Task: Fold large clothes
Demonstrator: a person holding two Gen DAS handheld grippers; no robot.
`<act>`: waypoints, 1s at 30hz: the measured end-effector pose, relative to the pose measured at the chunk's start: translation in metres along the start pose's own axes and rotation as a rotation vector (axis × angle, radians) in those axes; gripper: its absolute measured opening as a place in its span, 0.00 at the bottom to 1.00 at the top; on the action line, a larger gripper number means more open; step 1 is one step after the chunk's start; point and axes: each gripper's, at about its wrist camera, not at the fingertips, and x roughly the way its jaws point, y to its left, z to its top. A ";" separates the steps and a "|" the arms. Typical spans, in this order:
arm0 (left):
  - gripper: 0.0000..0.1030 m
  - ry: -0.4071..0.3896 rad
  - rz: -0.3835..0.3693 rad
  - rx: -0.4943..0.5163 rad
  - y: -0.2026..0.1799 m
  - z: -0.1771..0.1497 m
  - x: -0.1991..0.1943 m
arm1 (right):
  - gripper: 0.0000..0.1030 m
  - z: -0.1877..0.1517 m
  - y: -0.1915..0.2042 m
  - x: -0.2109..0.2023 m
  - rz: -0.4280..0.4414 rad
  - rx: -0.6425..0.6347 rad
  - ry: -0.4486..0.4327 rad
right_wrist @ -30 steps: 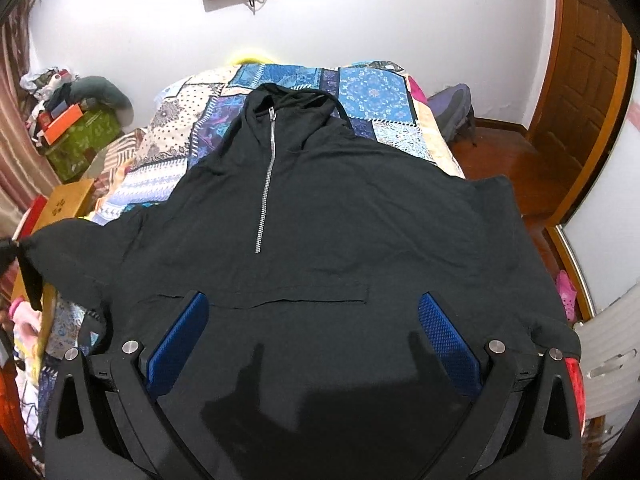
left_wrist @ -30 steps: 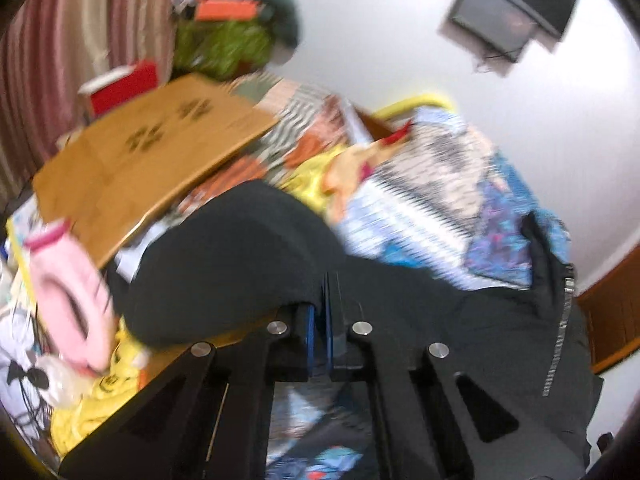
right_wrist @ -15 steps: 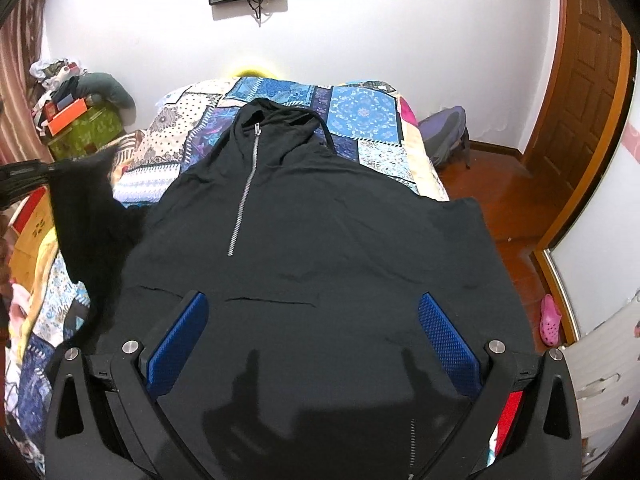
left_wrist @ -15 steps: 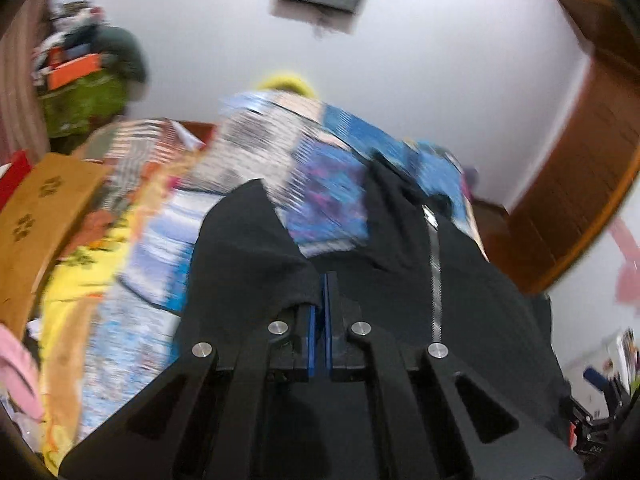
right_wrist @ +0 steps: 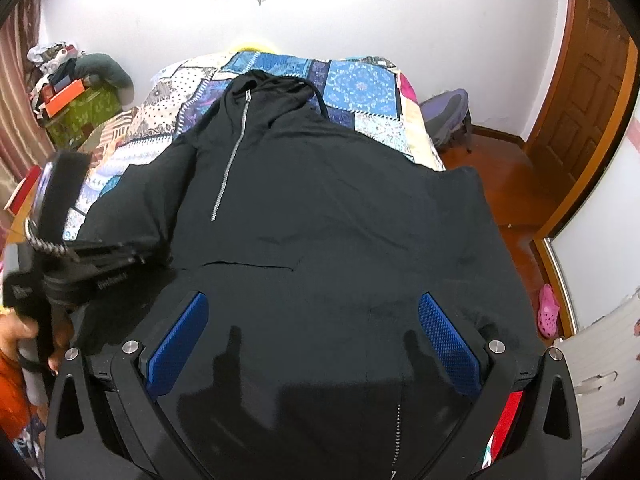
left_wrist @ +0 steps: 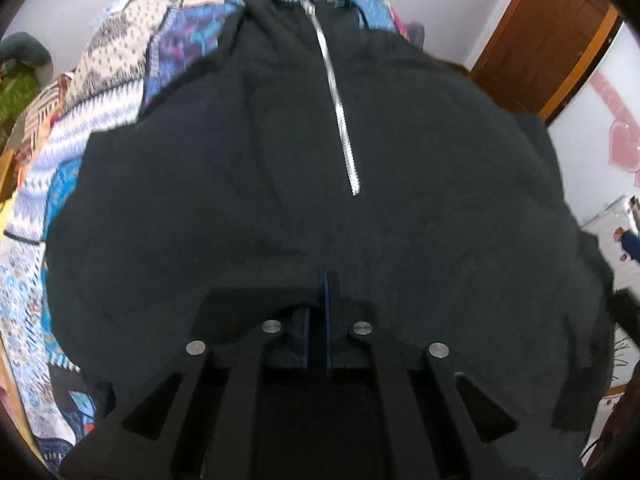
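A large black hoodie (right_wrist: 320, 208) with a silver half zipper (right_wrist: 228, 168) lies face up on a bed with a patchwork quilt (right_wrist: 360, 84). It also fills the left wrist view (left_wrist: 280, 180), zipper (left_wrist: 338, 108) running up the middle. My left gripper (left_wrist: 326, 280) is shut on the hoodie's left sleeve cuff and holds it over the garment's lower chest. The left gripper also shows in the right wrist view (right_wrist: 132, 254), at the folded-in sleeve. My right gripper (right_wrist: 314, 340) is open and empty, hovering above the hoodie's lower front.
A wooden door (right_wrist: 580, 92) and wood floor (right_wrist: 504, 184) lie to the right of the bed. A purple bag (right_wrist: 448, 116) sits by the bed's far corner. Boxes and clutter (right_wrist: 76, 100) stand at the left wall. A pink shoe (right_wrist: 548, 310) lies on the floor.
My left gripper has swung the sleeve from the bed's left side inward over the hoodie's body. The right gripper has stayed open, drifting slightly.
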 end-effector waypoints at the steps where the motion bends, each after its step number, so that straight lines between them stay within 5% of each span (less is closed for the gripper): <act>1: 0.05 -0.001 -0.001 0.001 0.000 -0.002 -0.001 | 1.00 0.000 0.000 0.001 0.001 0.000 0.004; 8: 0.41 0.011 -0.049 -0.013 0.004 -0.014 -0.022 | 1.00 0.003 0.008 0.001 0.017 -0.015 0.013; 13: 0.44 -0.076 -0.042 -0.070 0.031 -0.017 -0.066 | 1.00 0.014 0.029 -0.006 0.034 -0.075 -0.011; 21: 0.55 -0.287 0.128 -0.205 0.112 -0.024 -0.139 | 1.00 0.038 0.093 -0.011 0.100 -0.243 -0.053; 30: 0.55 -0.342 0.255 -0.286 0.187 -0.059 -0.175 | 1.00 0.042 0.189 0.021 0.184 -0.476 0.027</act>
